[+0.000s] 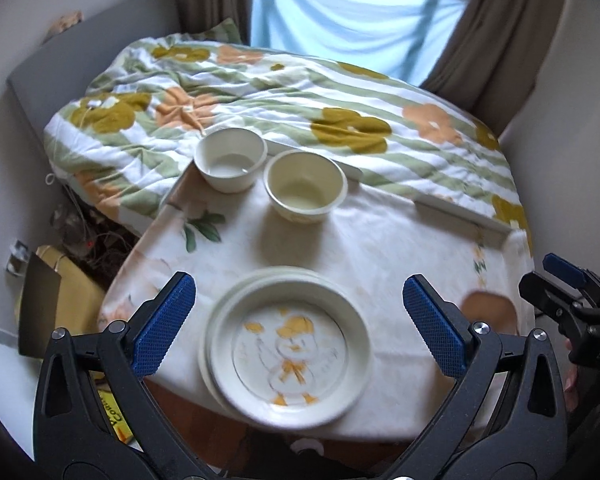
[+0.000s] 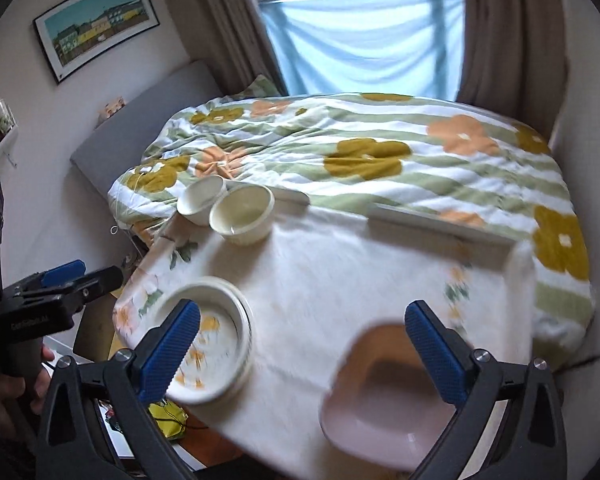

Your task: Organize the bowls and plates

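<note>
A white plate with a yellow duck picture lies on another white plate at the table's near edge; it also shows in the right wrist view. My left gripper is open above and around it, not touching. Two white bowls stand at the far left: one behind, one beside it; they also show in the right wrist view, the back bowl and the front bowl. A pink squarish plate lies near the front right. My right gripper is open above it, empty.
The small table has a white floral cloth. A bed with a flowered striped duvet butts against its far edge. A yellow box and cables sit on the floor at the left. The right gripper shows at the left wrist view's right edge.
</note>
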